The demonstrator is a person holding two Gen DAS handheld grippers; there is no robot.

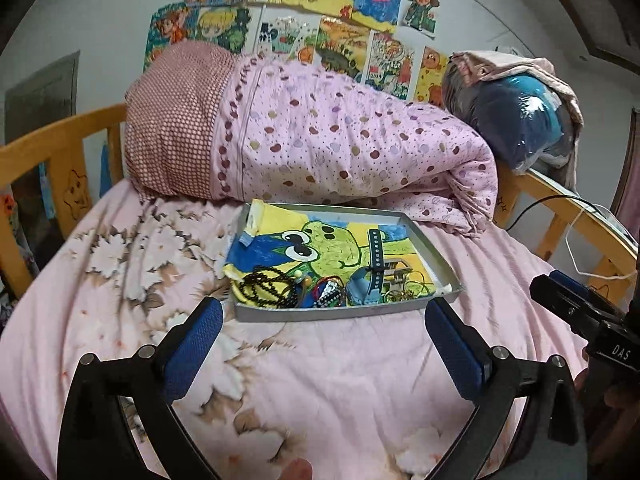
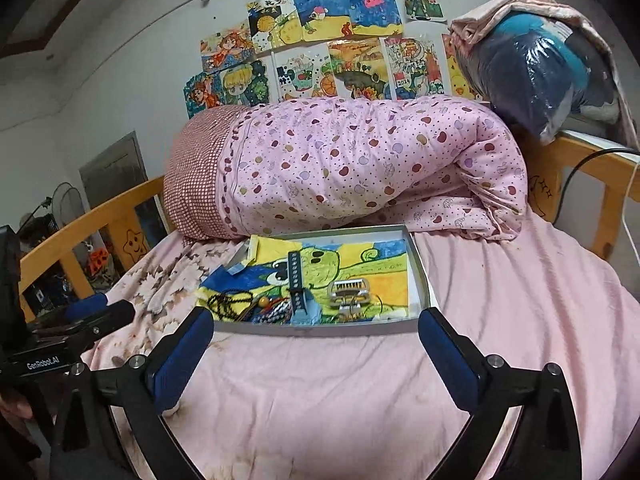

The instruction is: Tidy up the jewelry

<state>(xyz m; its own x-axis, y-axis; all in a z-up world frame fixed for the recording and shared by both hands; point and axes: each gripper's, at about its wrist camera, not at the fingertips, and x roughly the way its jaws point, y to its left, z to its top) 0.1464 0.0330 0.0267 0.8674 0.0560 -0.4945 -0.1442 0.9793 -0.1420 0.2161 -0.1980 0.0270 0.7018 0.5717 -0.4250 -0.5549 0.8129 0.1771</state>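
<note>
A grey metal tray (image 1: 434, 254) (image 2: 420, 272) lies on the pink bedsheet, lined with a frog drawing. In it lie a black bead necklace (image 1: 264, 286) (image 2: 228, 302), a blue watch with a dark strap (image 1: 374, 268) (image 2: 298, 284), a silver hair clip (image 2: 350, 290) (image 1: 398, 274) and a tangle of coloured bracelets (image 1: 324, 294) (image 2: 276, 308) along the near edge. My left gripper (image 1: 324, 312) is open and empty, just short of the tray's near rim. My right gripper (image 2: 316, 324) is open and empty, also at the near rim.
A rolled pink quilt (image 1: 340, 140) (image 2: 360, 160) lies right behind the tray. Wooden bed rails (image 1: 52, 148) (image 2: 600, 168) run along both sides. A bagged blue bundle (image 1: 520, 120) (image 2: 536, 76) sits on the right rail. Drawings (image 2: 320, 40) cover the wall.
</note>
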